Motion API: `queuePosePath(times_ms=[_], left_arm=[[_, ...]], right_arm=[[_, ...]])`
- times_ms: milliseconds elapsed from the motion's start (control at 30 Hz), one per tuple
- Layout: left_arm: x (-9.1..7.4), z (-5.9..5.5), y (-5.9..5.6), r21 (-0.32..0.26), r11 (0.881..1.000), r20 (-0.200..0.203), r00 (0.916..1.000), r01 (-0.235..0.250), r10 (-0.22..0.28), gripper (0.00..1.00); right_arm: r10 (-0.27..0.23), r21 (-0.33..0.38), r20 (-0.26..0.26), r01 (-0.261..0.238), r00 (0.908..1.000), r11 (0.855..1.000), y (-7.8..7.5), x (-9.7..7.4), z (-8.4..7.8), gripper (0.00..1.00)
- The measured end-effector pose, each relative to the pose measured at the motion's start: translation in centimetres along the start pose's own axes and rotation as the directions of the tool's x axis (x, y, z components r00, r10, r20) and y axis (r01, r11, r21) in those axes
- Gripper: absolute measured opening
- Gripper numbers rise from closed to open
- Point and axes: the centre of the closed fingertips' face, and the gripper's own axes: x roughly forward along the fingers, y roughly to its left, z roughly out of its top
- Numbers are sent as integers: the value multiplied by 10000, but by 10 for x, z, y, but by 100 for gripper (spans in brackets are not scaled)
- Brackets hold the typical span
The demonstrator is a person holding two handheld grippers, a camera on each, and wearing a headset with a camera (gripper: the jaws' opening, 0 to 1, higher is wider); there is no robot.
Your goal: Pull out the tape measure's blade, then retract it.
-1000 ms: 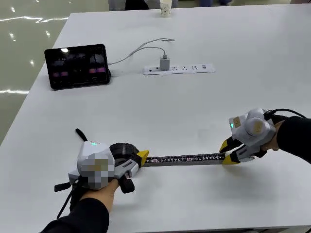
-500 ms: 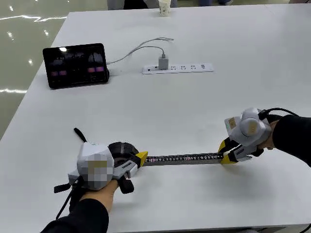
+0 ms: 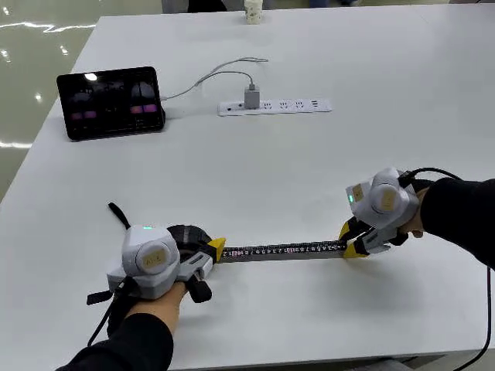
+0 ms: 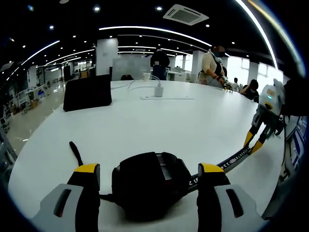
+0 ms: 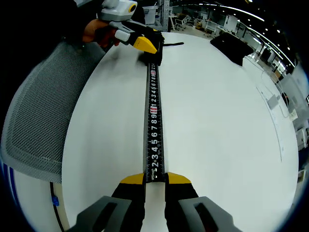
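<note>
Near edge, 7 o'clock: left gripper (image 3: 207, 267) clamped on the tape measure case (image 3: 186, 236), which rests on the white table (image 3: 309, 170). The blade (image 3: 282, 250) lies extended toward 3 o'clock, its end pinched in the right gripper (image 3: 348, 241). Farther off: power strip (image 3: 274, 106) at 12 o'clock, tablet (image 3: 110, 102) at 10 o'clock.

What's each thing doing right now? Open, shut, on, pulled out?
tape measure case, lying on the table
blade, pulled out, flat on the table
left claw, jaws either side of the case, grip unclear
right claw, shut on the blade's end
tablet, screen lit
power strip, one charger plugged in
</note>
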Motion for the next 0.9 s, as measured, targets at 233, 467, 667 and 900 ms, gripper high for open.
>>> queuePosePath(times_ms=[233, 467, 667, 900], left_arm=[[3, -8, 0, -315, 9995, -423, 9991, -88, 75, 69], [4, -10, -1, -314, 9994, -828, 9965, -165, 139, 64], [4, -11, -2, -291, 9995, -1014, 9948, -120, 90, 63], [5, -13, -2, 10, 10000, -1364, 9907, 4, -3, 62]], right_arm=[[-17, 212, -7, 17, 10000, 9998, -1, 0, 1, 11], [-29, 514, 158, 20, 9999, 9987, -1, 0, 1, 11], [38, 472, 24, -39, 10000, 9989, -1, 0, 1, 11], [150, 599, -137, -141, 9998, 9981, -1, 0, 1, 11]])
